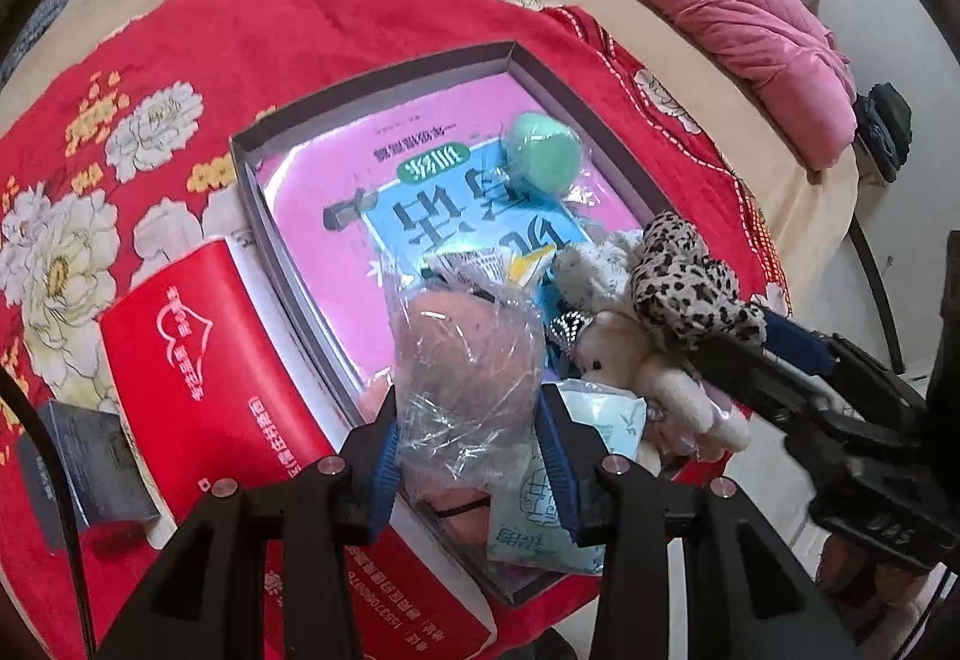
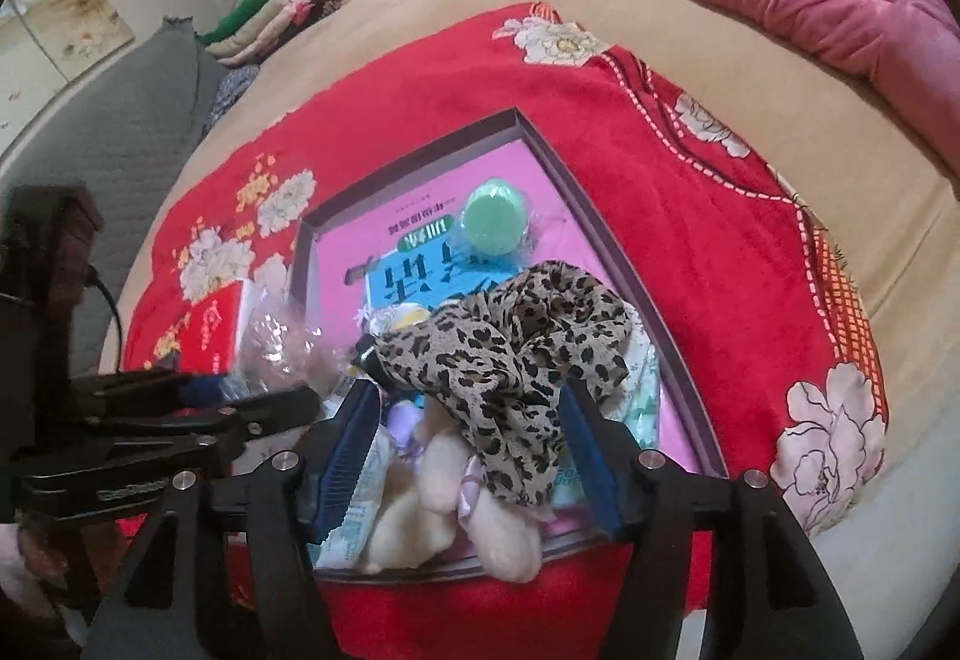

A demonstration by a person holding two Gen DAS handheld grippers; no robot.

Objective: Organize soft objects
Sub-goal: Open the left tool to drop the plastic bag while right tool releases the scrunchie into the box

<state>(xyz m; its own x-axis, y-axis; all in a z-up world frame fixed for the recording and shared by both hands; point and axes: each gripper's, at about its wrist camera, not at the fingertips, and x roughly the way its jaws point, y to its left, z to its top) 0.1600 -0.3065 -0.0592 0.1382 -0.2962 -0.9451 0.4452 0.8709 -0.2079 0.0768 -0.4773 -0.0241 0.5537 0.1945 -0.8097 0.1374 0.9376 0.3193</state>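
Two grippers over box (image 1: 372, 78), frame centre. Left gripper (image 1: 468, 456) clenched on wrapped sponge (image 1: 468, 354), lowered into box. Right gripper (image 2: 474, 450) released (jaws apart); leopard cloth (image 2: 510, 336) and plush (image 2: 504, 528) dropped inside. Next: sponge release needed.

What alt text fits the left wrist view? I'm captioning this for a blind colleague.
The left gripper clamps a pink soft toy in a clear plastic bag over a shallow box on a red floral blanket. In the box lie a green ball and a leopard-print cloth.
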